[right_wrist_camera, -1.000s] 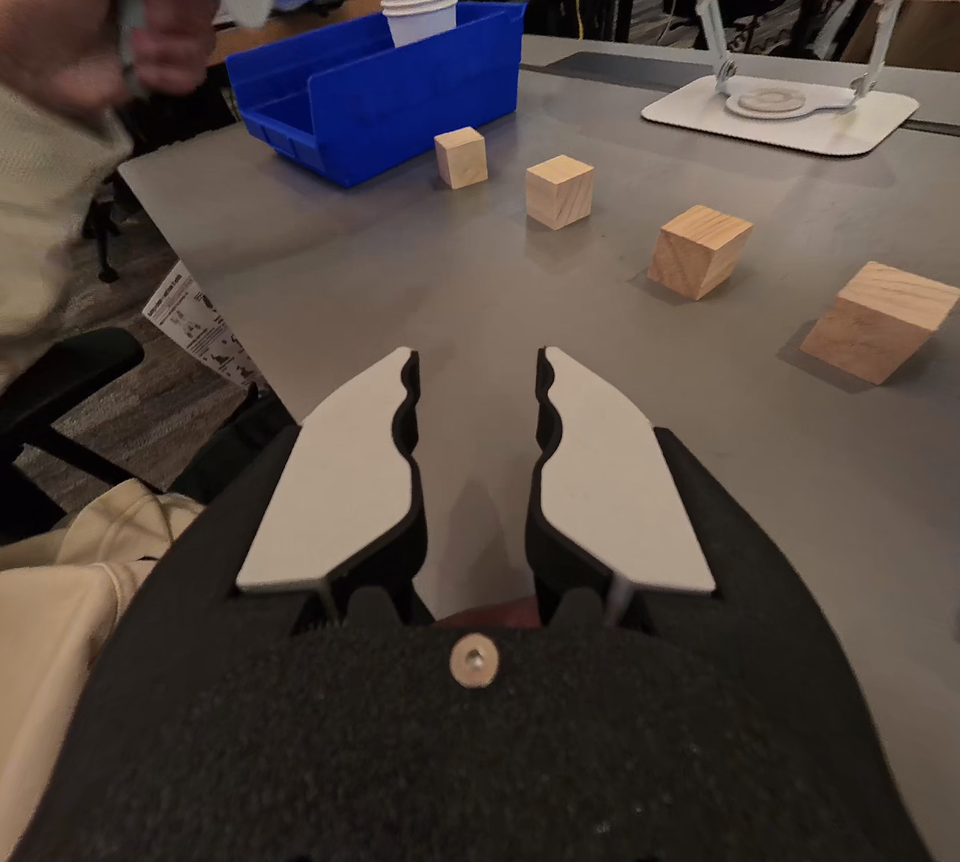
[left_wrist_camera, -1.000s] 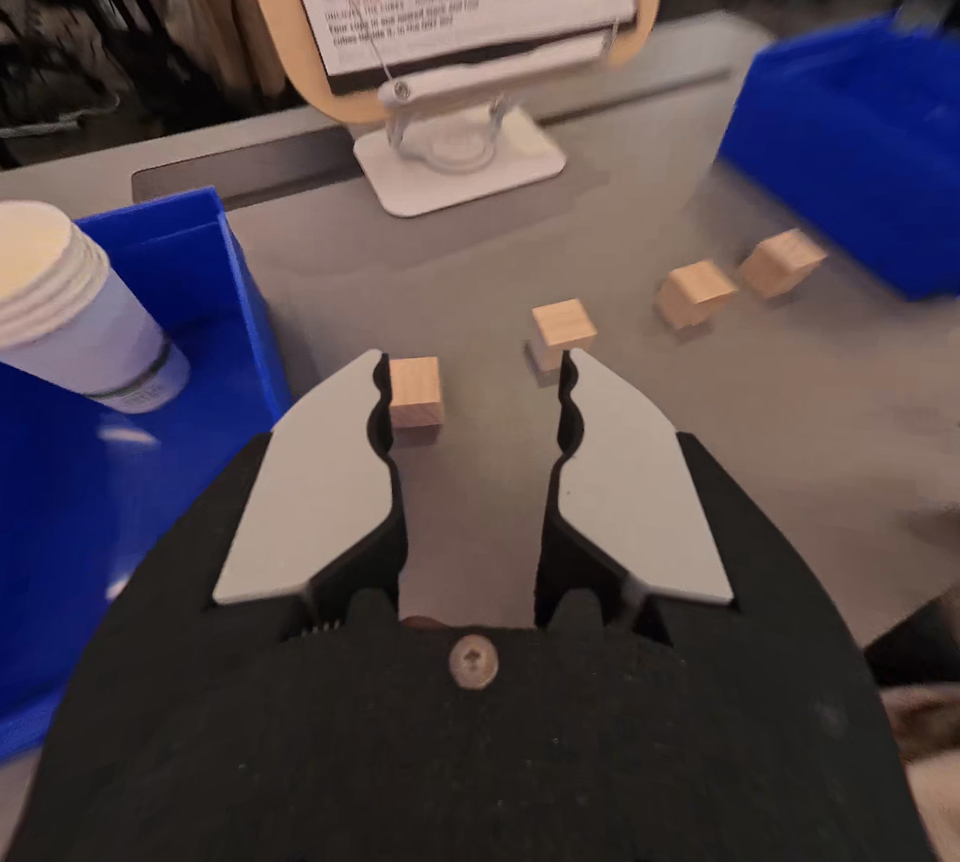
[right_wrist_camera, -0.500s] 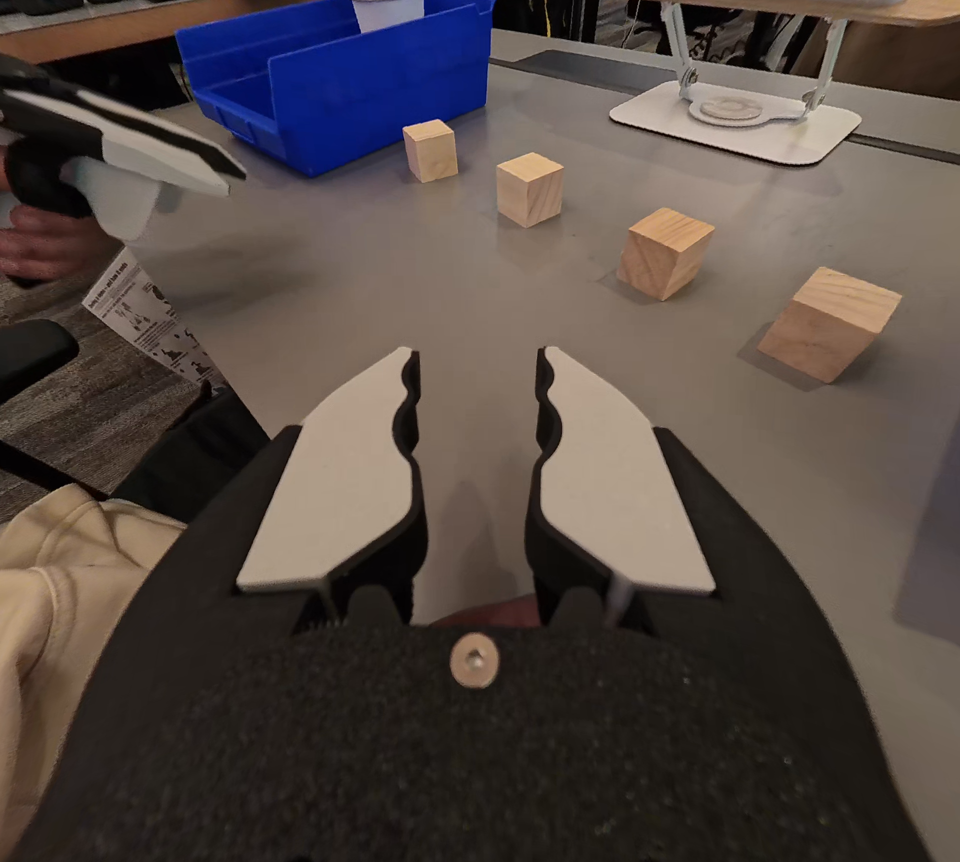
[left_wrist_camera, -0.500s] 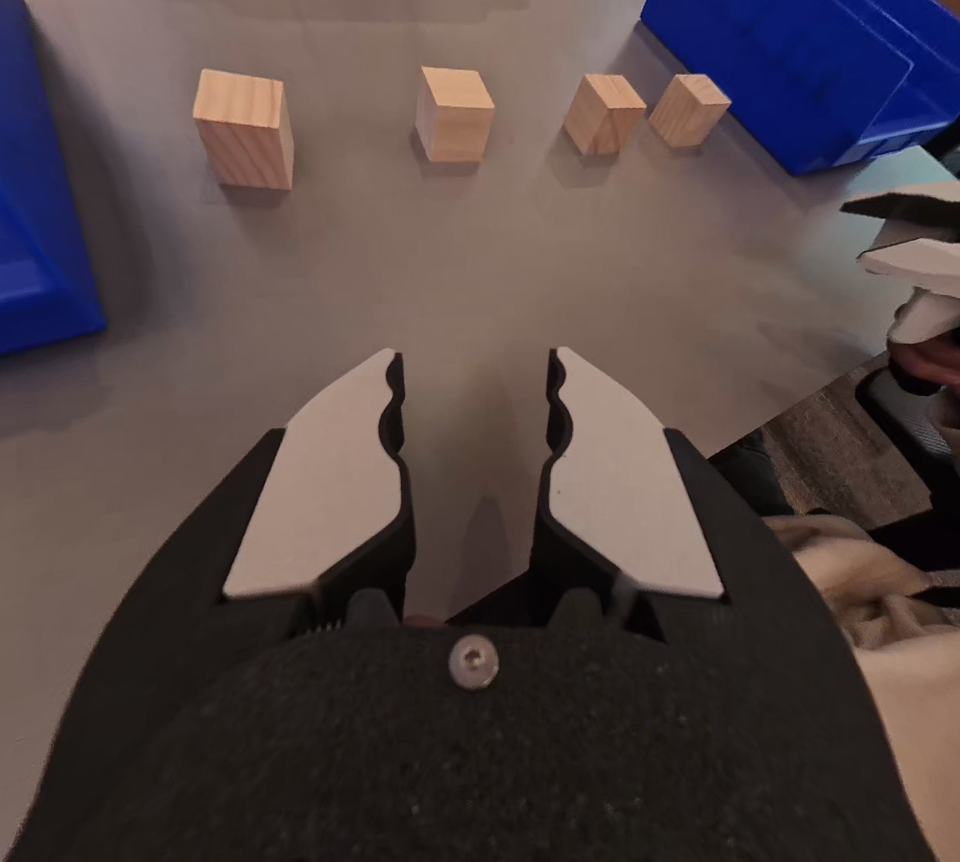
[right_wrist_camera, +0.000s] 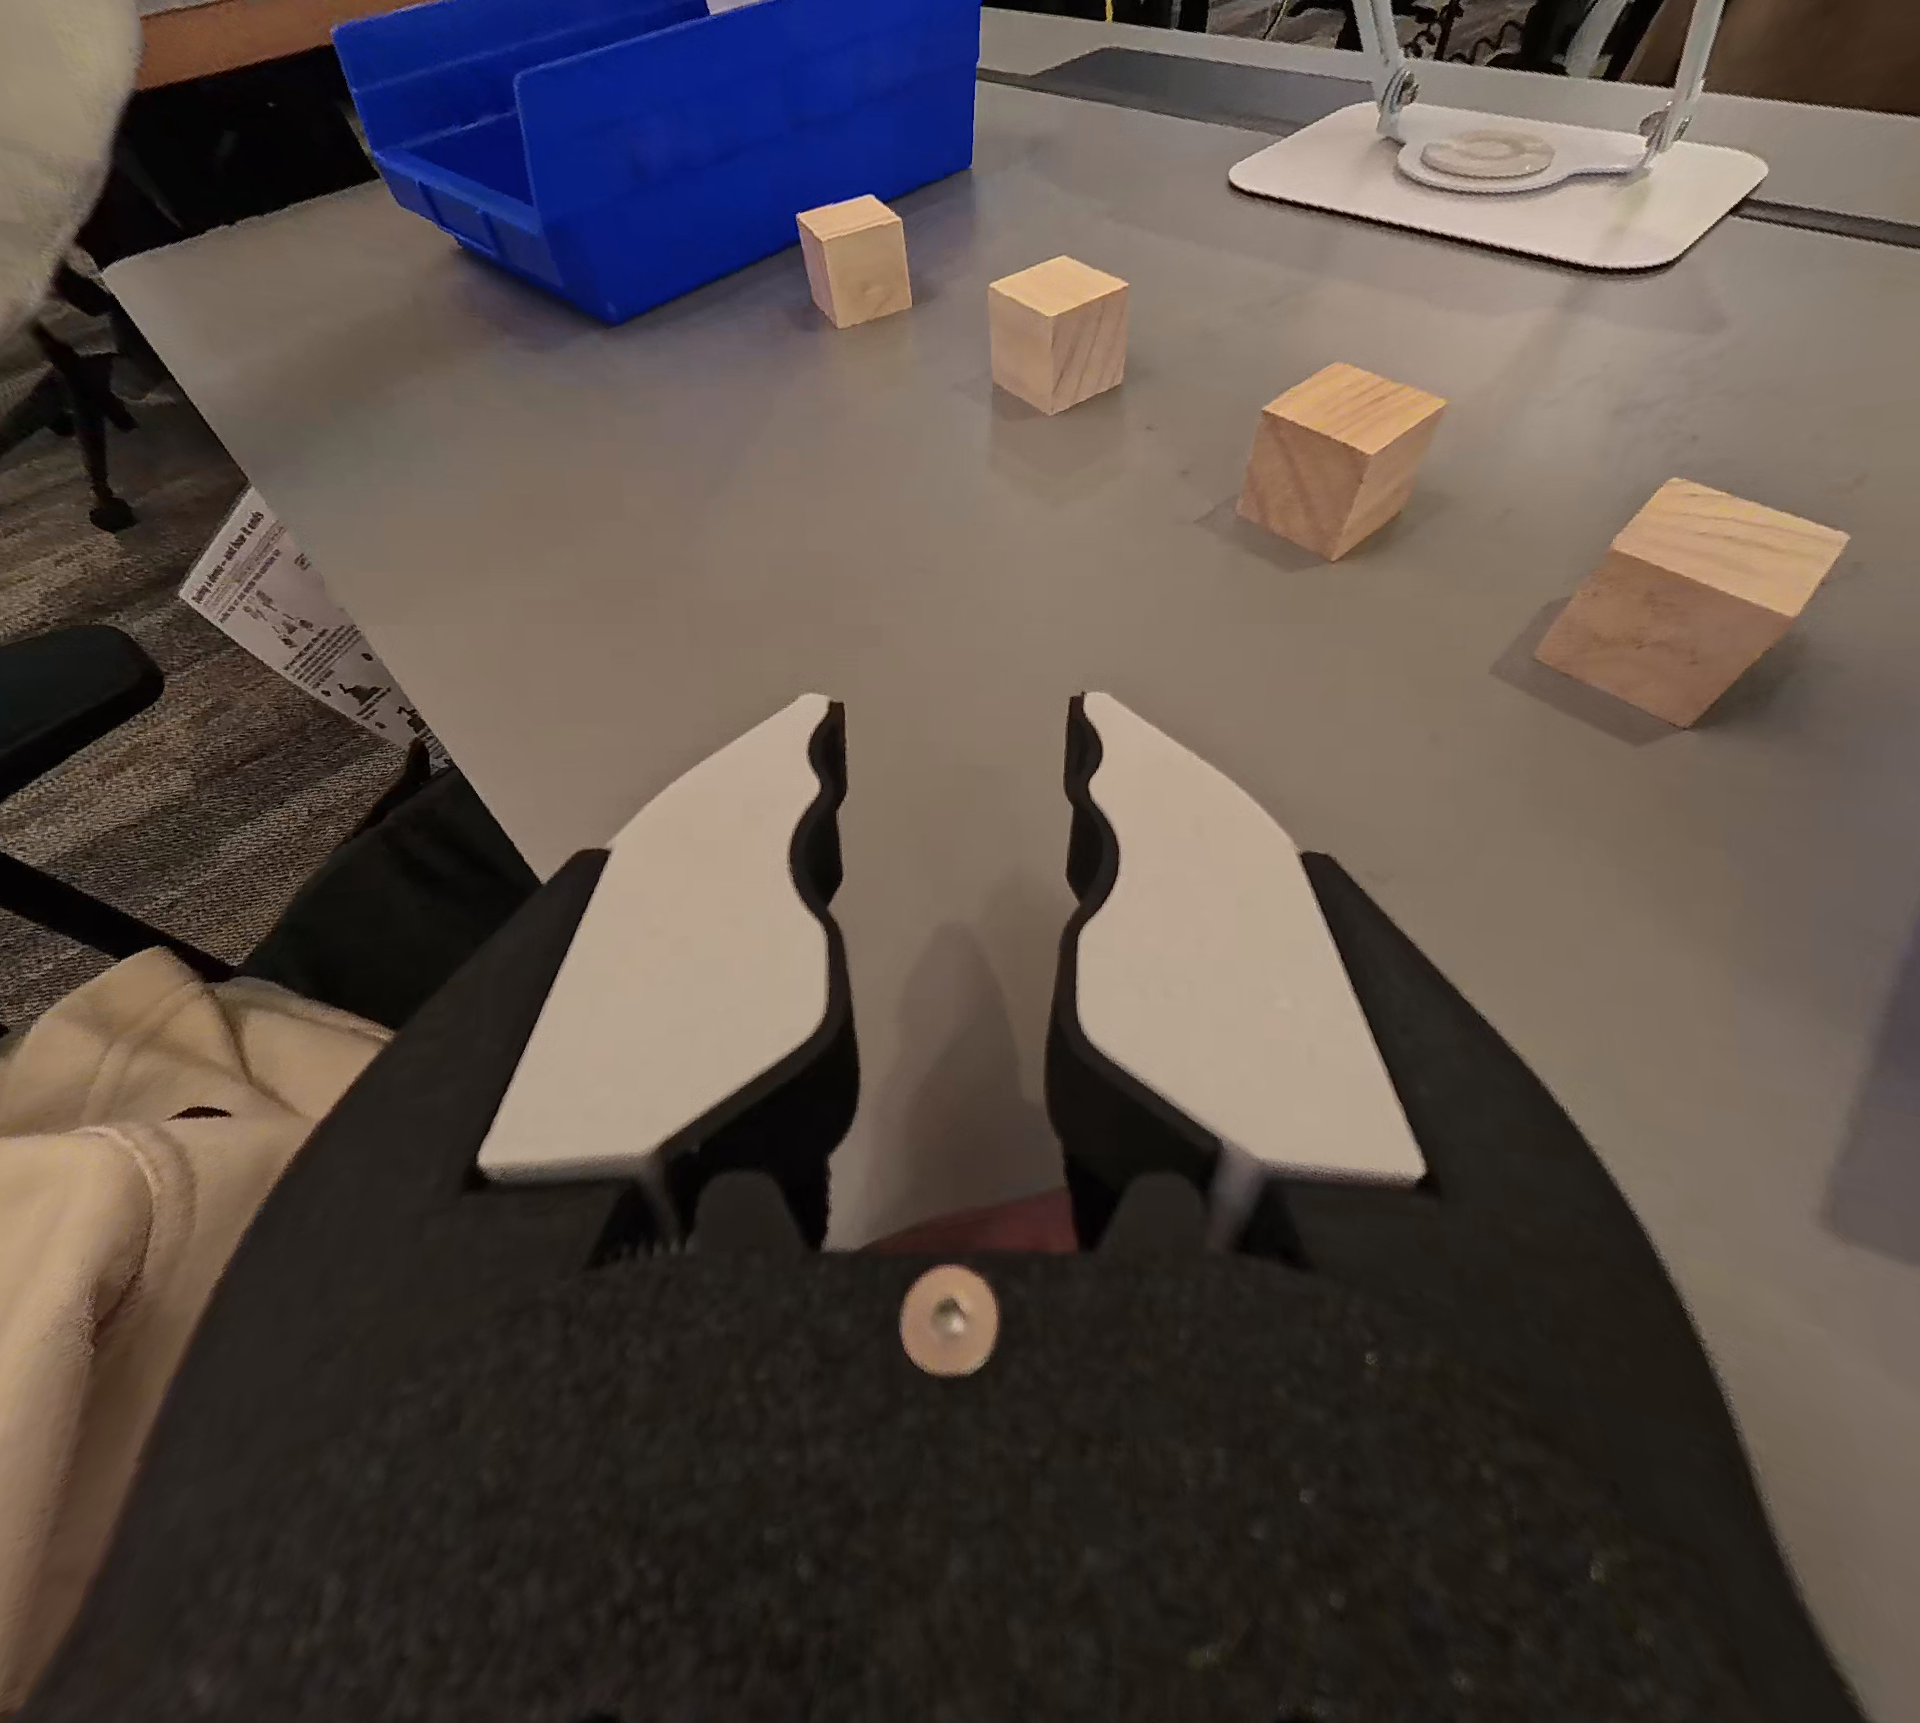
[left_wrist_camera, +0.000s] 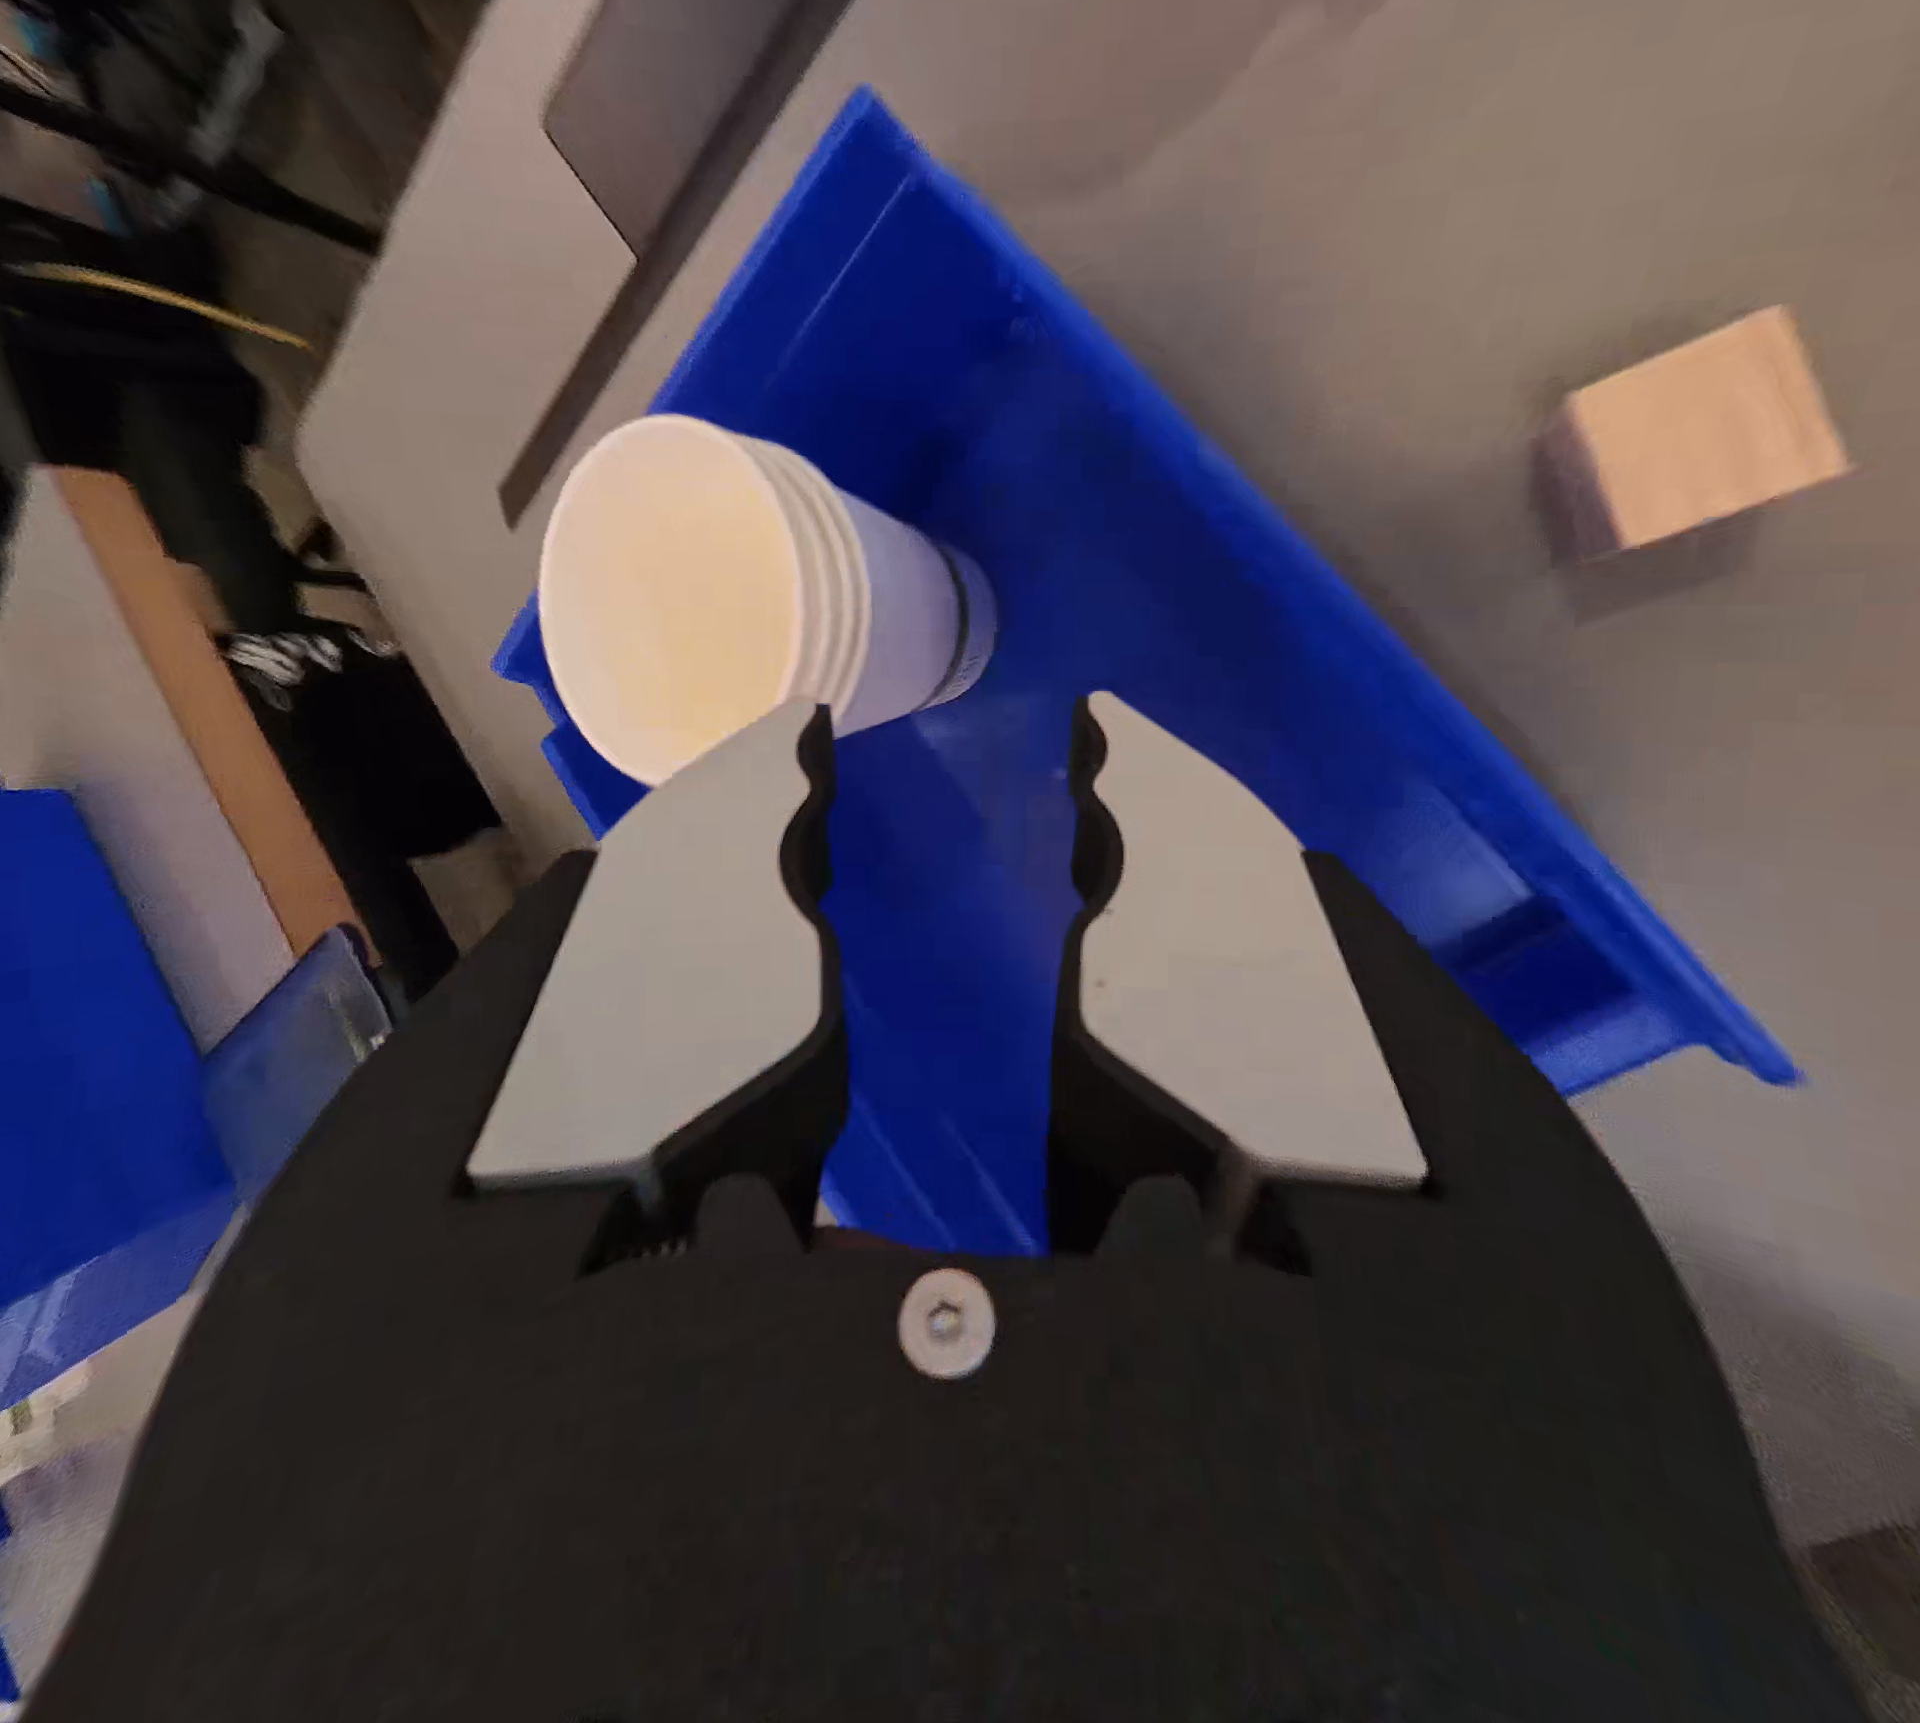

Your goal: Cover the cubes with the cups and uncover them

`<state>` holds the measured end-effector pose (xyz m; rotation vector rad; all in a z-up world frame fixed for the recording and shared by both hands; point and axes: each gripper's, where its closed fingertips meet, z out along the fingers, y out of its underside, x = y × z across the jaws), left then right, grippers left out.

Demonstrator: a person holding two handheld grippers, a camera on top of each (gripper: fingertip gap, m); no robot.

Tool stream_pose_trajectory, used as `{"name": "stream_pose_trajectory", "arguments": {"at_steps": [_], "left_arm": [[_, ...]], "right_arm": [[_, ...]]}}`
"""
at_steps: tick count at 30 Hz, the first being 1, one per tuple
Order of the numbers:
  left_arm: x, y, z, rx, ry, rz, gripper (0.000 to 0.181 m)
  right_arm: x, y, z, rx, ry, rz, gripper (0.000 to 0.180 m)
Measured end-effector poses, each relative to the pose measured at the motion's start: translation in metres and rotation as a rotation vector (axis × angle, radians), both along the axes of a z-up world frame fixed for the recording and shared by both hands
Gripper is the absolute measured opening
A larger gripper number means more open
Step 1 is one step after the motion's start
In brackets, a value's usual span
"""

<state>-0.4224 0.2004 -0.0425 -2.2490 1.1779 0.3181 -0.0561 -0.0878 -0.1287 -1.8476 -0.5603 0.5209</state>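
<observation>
stack of white paper cups (left_wrist_camera: 769, 587), nested and standing in the blue plastic bin (left_wrist_camera: 1091, 530) at the far left of the grey worktop (right_wrist_camera: 727, 551). in the left wrist view, which is rolled and motion-blurred, the stack lies just ahead and slightly to the left of the left gripper (left_wrist_camera: 948, 717); its long axis points out of the bin floor toward the camera, so the flat end of the outermost cup faces the gripper, though blur hides whether that end is a closed base or an open mouth. the left gripper has its fingers apart with nothing between them, and one fingertip overlaps the stack's lower edge in the picture; contact cannot be confirmed. the coming move, by judgement, is a grasp across the stack's uppermost cup, which calls for a small shift leftward so the cup wall falls inside the gap.

four pale wooden cubes (right_wrist_camera: 1058, 333) stand in a diagonal row on the worktop, all uncovered and well apart from each other; the nearest to the bin sits just beside its wall. the right gripper (right_wrist_camera: 954, 717) hangs over bare worktop near the front edge, fingers parted and empty, well apart from the cups; the left one is plainly nearer. a white tablet stand (right_wrist_camera: 1496, 187) sits at the far right.
</observation>
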Motion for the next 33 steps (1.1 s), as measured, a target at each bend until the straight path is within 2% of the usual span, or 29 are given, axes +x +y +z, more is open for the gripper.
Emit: {"name": "stream_pose_trajectory", "arguments": {"at_steps": [4,10,12,14,21,27,33], "left_arm": [[-0.013,0.034,-0.012,-0.184,-0.032,0.041,0.035],[-0.026,0.048,-0.018,-0.264,-0.028,0.053,0.035],[-0.029,0.048,-0.021,-0.273,-0.006,0.048,0.030],[-0.031,0.048,-0.021,-0.282,-0.006,0.047,0.018],[-0.020,0.046,-0.025,-0.314,-0.062,0.023,0.004],[-0.018,0.051,-0.021,-0.281,-0.071,0.020,0.003],[-0.017,0.057,-0.003,-0.246,-0.089,0.022,0.003]], "right_arm": [[0.004,-0.001,-0.001,-0.009,0.009,-0.008,0.040],[0.007,-0.002,-0.006,-0.032,0.018,-0.017,0.040],[0.007,-0.003,-0.006,-0.036,0.026,-0.015,0.040],[0.006,-0.003,-0.005,-0.036,0.027,-0.012,0.040],[0.002,-0.002,-0.003,-0.029,0.011,0.001,0.040],[0.000,-0.001,-0.005,-0.035,0.009,0.011,0.039],[0.000,-0.001,-0.006,-0.040,0.008,0.013,0.039]]}}
